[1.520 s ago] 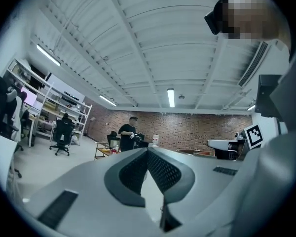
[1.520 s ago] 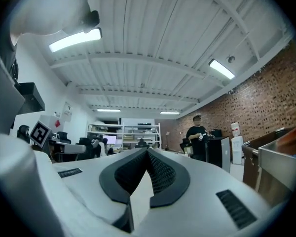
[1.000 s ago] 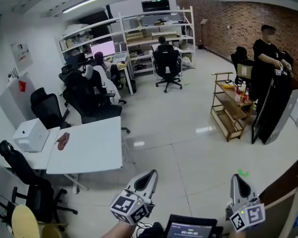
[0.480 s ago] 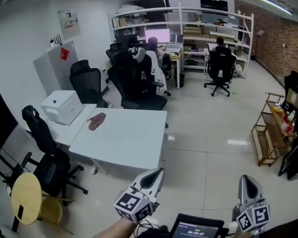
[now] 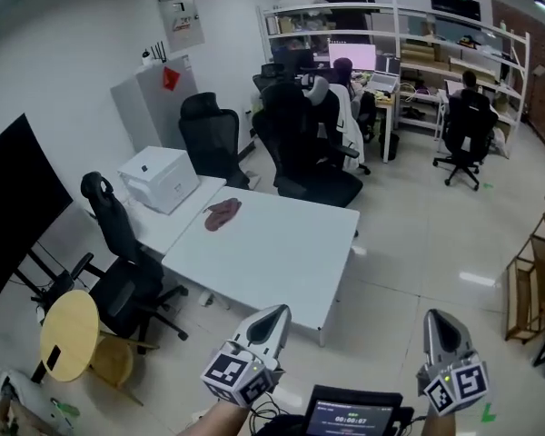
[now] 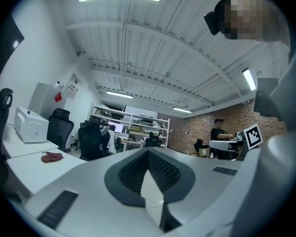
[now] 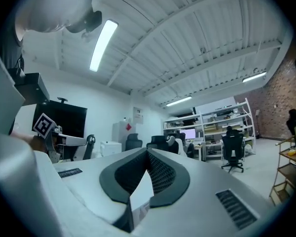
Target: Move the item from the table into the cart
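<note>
holding check, left gripper (image 5: pixel 274 314): jaws drawn together, nothing between them; low in the head view, well short of the table.
right gripper (image 5: pixel 437 318): jaws likewise pressed together and empty; level with the left one, on its right.
item (image 5: pixel 222 214): reddish-brown, crumpled, soft-looking; lies flat at the left edge of the tabletop, close to its far left corner; neither gripper touches it.
table (image 5: pixel 272 262): white, rectangular; a narrower adjoining tabletop (image 5: pixel 177 221) meets it along the left edge.
white box (image 5: pixel 159 178): closed, sits at the far end of the adjoining tabletop, near the item but apart from it; contents not visible.
cart (image 5: pixel 530 280): wooden, open shelves, at the right edge of the head view and partly cut off there; well apart from the table; the item is not in it; what its shelves carry cannot be made out.
shelving (image 5: pixel 436 48): white, along the far wall; cartons and a lit screen on its levels, too small to itemise.
office chairs (image 5: pixel 209 139): black, grouped beyond the far edge of the tabletop.
</note>
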### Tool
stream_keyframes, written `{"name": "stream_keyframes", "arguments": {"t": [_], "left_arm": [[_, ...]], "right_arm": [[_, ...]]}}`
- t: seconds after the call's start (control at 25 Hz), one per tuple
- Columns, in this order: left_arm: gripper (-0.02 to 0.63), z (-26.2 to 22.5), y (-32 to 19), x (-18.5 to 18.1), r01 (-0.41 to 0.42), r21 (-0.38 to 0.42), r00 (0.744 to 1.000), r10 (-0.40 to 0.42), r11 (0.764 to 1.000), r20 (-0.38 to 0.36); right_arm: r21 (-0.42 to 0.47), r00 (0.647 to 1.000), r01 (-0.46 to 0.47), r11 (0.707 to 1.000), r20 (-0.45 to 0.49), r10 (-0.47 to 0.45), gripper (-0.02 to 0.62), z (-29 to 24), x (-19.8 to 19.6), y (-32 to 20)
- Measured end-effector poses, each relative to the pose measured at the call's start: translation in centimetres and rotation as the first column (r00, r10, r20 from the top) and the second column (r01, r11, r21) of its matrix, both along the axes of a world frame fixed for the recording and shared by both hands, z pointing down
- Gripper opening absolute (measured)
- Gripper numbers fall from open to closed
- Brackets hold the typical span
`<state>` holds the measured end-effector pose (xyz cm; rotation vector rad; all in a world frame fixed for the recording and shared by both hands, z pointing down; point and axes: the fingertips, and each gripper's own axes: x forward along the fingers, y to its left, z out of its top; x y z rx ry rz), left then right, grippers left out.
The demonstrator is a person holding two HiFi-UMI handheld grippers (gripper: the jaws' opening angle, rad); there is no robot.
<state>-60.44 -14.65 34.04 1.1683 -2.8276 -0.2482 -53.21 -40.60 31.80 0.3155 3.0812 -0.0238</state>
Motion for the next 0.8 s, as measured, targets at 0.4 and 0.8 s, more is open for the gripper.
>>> {"name": "stream_keyframes", "arguments": {"t": [0.4,0.8], "left_arm": [[-0.005,-4.2,9.5,-9.9,-0.093,-0.045,0.971,0.100,0.995,0.219],[-0.003,-1.5,21.0,-19.3,-0.413,-0.202,0.864,0.453,0.888,0.221]], "right_arm": [[0.010,0.977,0.213,0.977,0.005,-0.213,-0.016,-0.8,-16.1,12.3],[0.012,0.953,0.300,0.954,0.025,-0.300,-0.016,1.5,-30.5,30.9]]}}
